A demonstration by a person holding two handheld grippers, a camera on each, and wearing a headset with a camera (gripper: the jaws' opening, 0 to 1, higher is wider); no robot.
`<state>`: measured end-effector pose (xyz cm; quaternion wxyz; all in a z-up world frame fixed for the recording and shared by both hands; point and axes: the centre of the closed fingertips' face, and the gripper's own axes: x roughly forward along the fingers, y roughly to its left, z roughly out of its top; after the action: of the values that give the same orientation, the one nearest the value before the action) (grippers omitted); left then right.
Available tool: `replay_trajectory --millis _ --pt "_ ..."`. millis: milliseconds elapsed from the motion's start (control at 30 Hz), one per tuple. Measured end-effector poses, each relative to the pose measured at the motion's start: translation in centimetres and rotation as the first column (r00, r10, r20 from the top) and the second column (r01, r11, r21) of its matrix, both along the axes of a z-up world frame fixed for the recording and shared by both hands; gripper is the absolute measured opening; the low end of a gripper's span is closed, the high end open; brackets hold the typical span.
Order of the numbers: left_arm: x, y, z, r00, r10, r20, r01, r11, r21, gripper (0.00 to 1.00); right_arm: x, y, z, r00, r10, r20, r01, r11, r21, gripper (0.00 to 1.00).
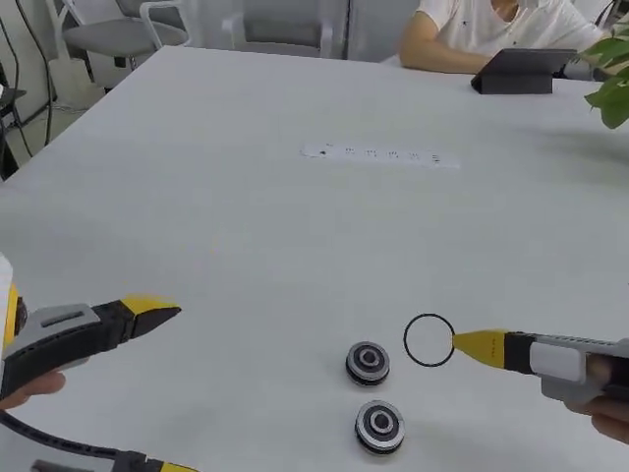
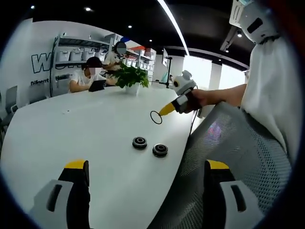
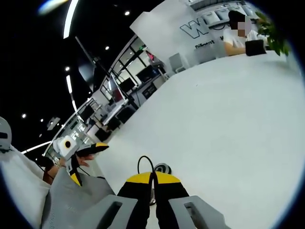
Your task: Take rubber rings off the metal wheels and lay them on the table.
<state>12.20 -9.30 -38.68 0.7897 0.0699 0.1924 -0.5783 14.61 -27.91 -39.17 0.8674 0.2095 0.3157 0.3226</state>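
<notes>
Two metal wheels with dark rims lie flat near the table's front edge, one just behind the other. My right gripper is shut on a thin black rubber ring. The ring hangs from its yellow tips, just right of the farther wheel. My left gripper is open at the front left, its jaws wide apart with nothing between them, well left of the wheels.
A white power strip lies mid-table. A person with a dark tablet sits at the far side, beside a green plant. Chairs stand at the far left. A mesh chair back is close on my side.
</notes>
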Motion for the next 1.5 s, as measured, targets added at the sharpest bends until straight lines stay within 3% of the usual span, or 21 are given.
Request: replay_trajectory --millis 267,400,667,800,933,1100,1200,1267,1400,1500 --pt "-0.4 -0.3 -0.1 1.0 -0.005 -0.029 0.004 1.0 -0.029 0.99 0.7 0.2 2.1 0.998 -0.023 0.051 0.022 0.999 0.023 0.0" --pt "-0.6 -0.3 -0.3 1.0 -0.014 -0.02 0.014 1.0 -0.012 0.99 1.2 1.0 3.4 0.996 -0.017 0.083 0.014 0.999 0.035 0.0" --pt "-0.5 -0.2 0.1 1.0 0.0 -0.012 -0.001 1.0 -0.031 0.99 1.5 3.5 5.1 0.992 0.048 0.12 -0.052 0.998 0.029 0.0" --pt "-0.7 -0.3 0.0 1.0 -0.009 -0.008 0.009 1.0 -0.02 0.98 1.5 4.9 5.3 0.987 0.095 0.132 -0.095 0.995 0.0 0.0" --pt "-0.8 -0.3 -0.1 1.0 -0.018 -0.007 0.018 1.0 -0.01 0.98 1.5 6.3 4.7 0.98 0.157 0.125 -0.151 0.987 -0.058 0.0" --pt "-1.0 -0.4 -0.2 1.0 -0.029 -0.01 0.029 1.0 -0.005 0.97 1.3 7.6 3.0 0.967 0.236 0.1 -0.216 0.961 -0.175 0.0" --pt "-1.0 -0.4 -0.2 1.0 -0.028 -0.011 0.028 1.0 -0.008 0.97 1.1 8.4 1.5 0.952 0.297 0.071 -0.27 0.928 -0.256 0.0" --pt "-1.0 -0.5 -0.2 1.0 -0.027 -0.014 0.027 1.0 -0.012 0.96 0.9 9.2 0.8 0.942 0.331 0.053 -0.305 0.911 -0.276 0.0" --pt "-1.0 -0.4 -0.1 1.0 -0.022 -0.012 0.022 1.0 -0.014 0.96 0.6 10.4 -0.6 0.929 0.369 0.018 -0.348 0.891 -0.292 0.0" --pt "-0.9 -0.4 0.0 1.0 -0.016 -0.014 0.016 1.0 -0.024 0.95 0.1 11.2 -2.1 0.915 0.403 -0.024 -0.389 0.864 -0.319 0.0"
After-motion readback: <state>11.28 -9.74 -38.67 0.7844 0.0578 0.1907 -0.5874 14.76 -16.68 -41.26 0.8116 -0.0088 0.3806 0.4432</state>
